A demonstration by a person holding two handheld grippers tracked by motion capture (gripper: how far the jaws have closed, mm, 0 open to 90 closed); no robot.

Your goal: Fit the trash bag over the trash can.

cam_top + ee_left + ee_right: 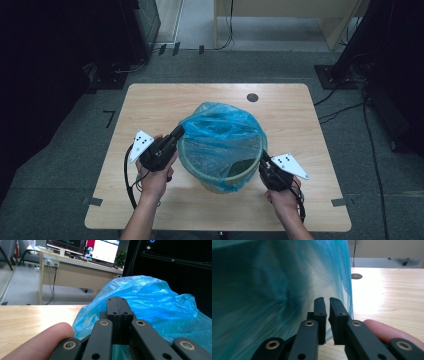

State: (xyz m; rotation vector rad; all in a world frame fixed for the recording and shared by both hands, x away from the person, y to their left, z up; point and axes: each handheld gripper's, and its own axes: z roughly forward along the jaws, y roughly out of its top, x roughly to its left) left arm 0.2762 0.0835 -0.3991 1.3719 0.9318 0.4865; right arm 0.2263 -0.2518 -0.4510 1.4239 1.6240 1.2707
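Bin (pixel 210 172) w/ blue bag (pixel 222 135) is seen mid tabletop (pixel 150 105). Left gripper (pixel 180 131) is clamped shut at bag's left rim edge; right gripper (pixel 264 159) is nearly shut at right rim, a thin film edge seemingly pinched

Black tape mark (pixel 109 118) shaped like "7" on floor left of table (pixel 150 100); monitor text illegible.
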